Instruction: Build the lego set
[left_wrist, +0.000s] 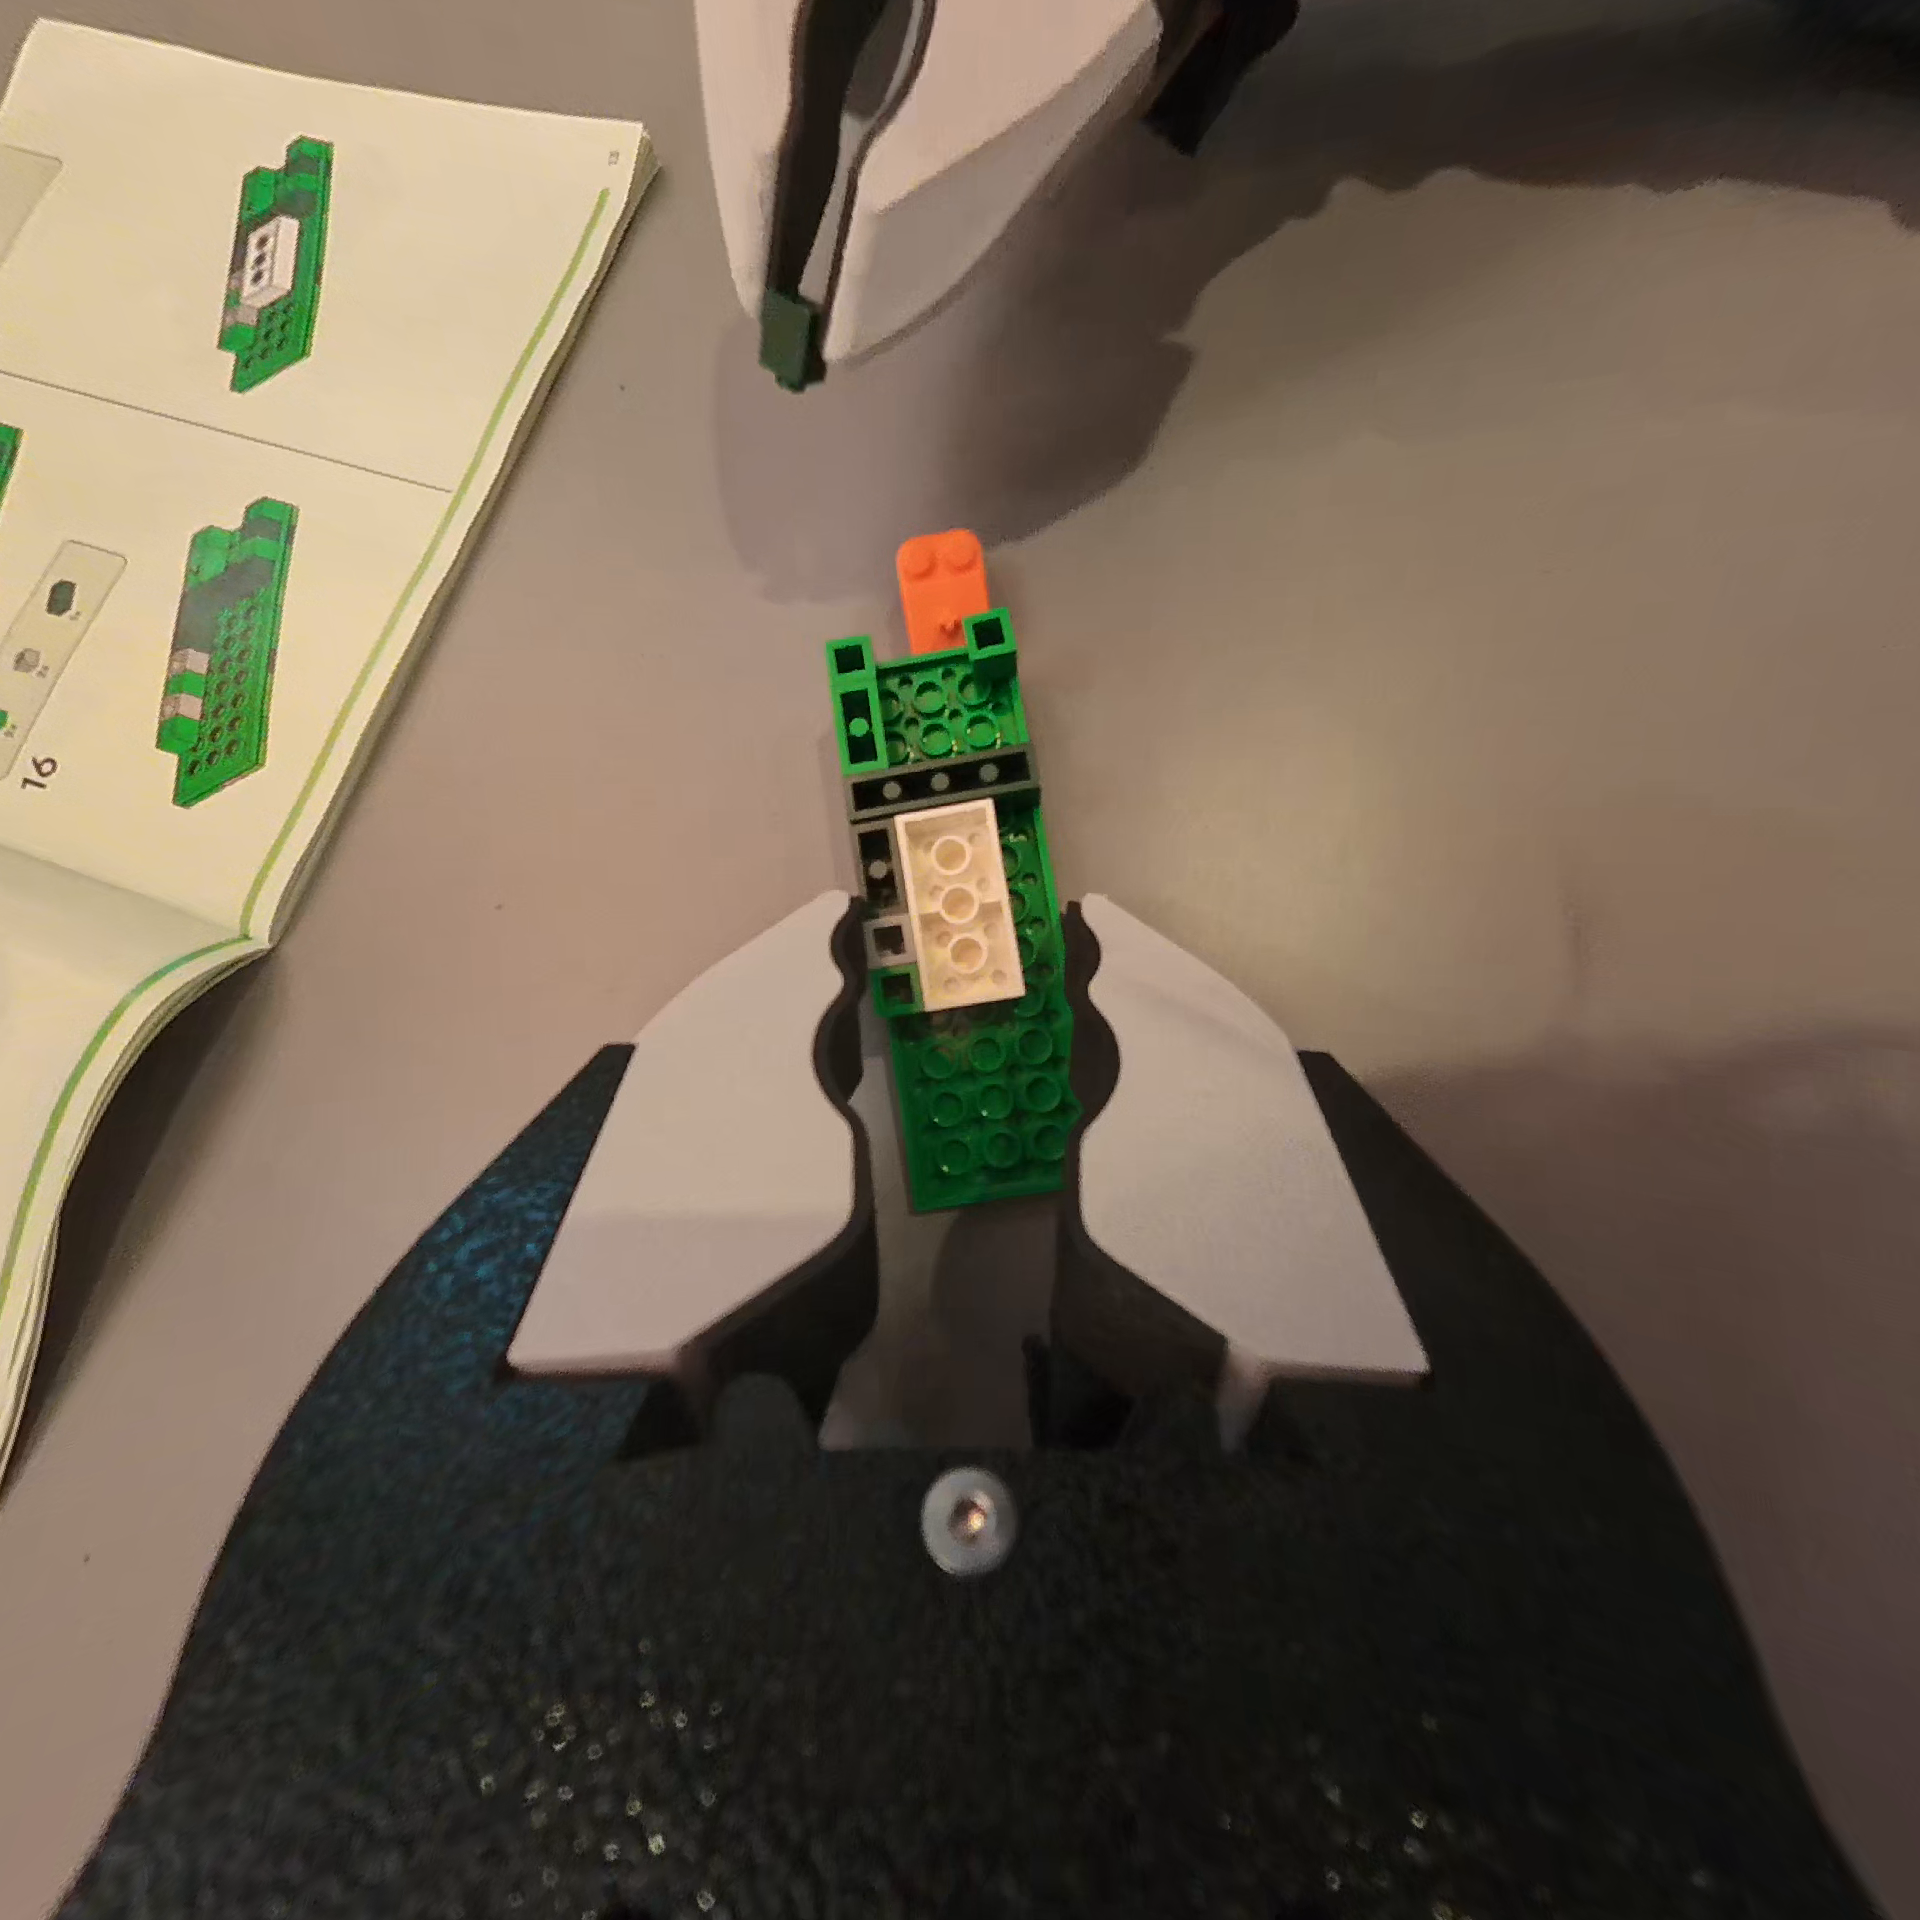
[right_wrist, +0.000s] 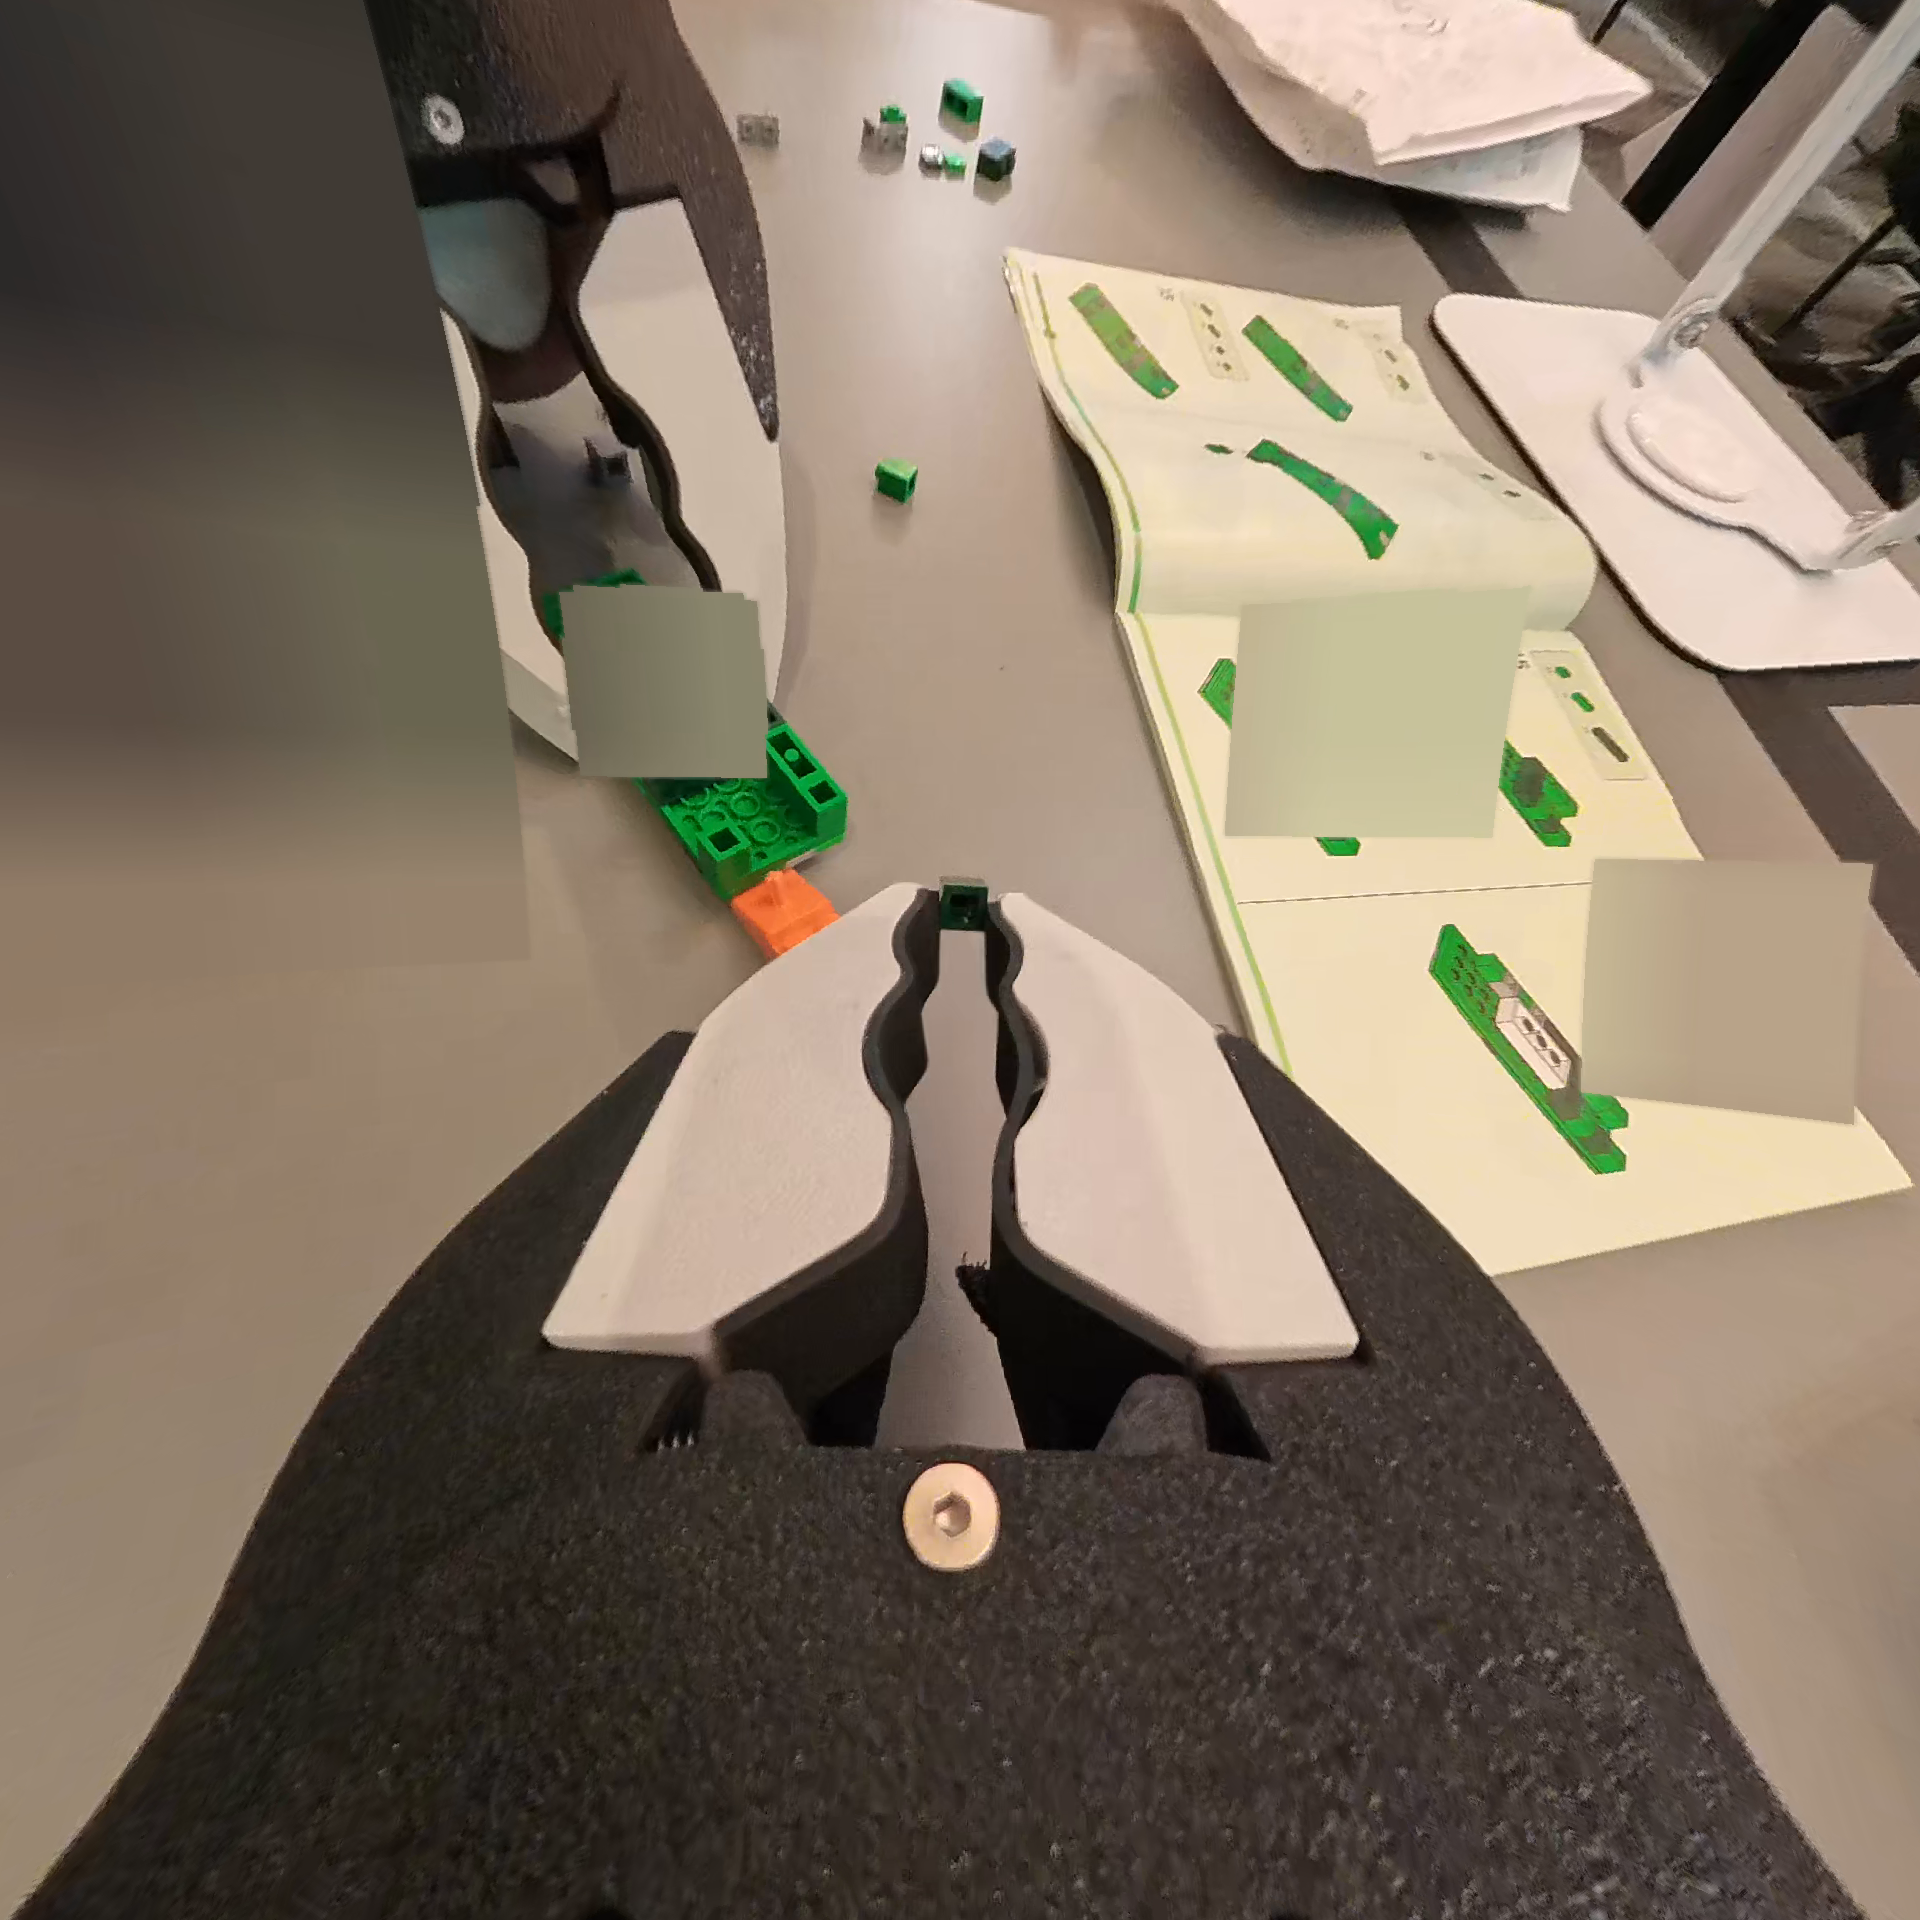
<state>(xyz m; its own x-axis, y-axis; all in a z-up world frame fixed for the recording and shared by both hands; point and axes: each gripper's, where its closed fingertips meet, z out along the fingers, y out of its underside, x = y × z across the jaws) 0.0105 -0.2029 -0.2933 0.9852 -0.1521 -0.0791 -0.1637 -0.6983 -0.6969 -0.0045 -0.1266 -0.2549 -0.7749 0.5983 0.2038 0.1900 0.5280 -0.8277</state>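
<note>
The left gripper (left_wrist: 966, 925) has its jaws closed against the 2 long sides of 1 green lego assembly (left_wrist: 961, 914), which lies flat on the surface with its underside up. On that assembly sit 1 white brick (left_wrist: 958, 906) with 3 round sockets, 1 dark strip across it, and 1 orange piece (left_wrist: 942, 592) sticking out of the far end. The right gripper (right_wrist: 964, 902) has its jaws nearly together, pinching 1 small dark green brick (right_wrist: 963, 900) at the very tips; in the left wrist view this gripper (left_wrist: 795, 343) hangs above the surface beyond the orange end, apart from the assembly.

Further out, 1 open instruction booklet (right_wrist: 1340, 1081) lies flat beside the work. 1 loose green brick (right_wrist: 896, 480) sits alone past the assembly (right_wrist: 764, 810), and about 6 more small pieces (right_wrist: 940, 135), green, grey and dark, are scattered at the far end.

The surface (left_wrist: 1455, 727) is plain grey and matte. On its far right edge stand 1 white stand base (right_wrist: 1621, 457) and some crumpled white paper (right_wrist: 1434, 83). Dark furniture shows behind.
</note>
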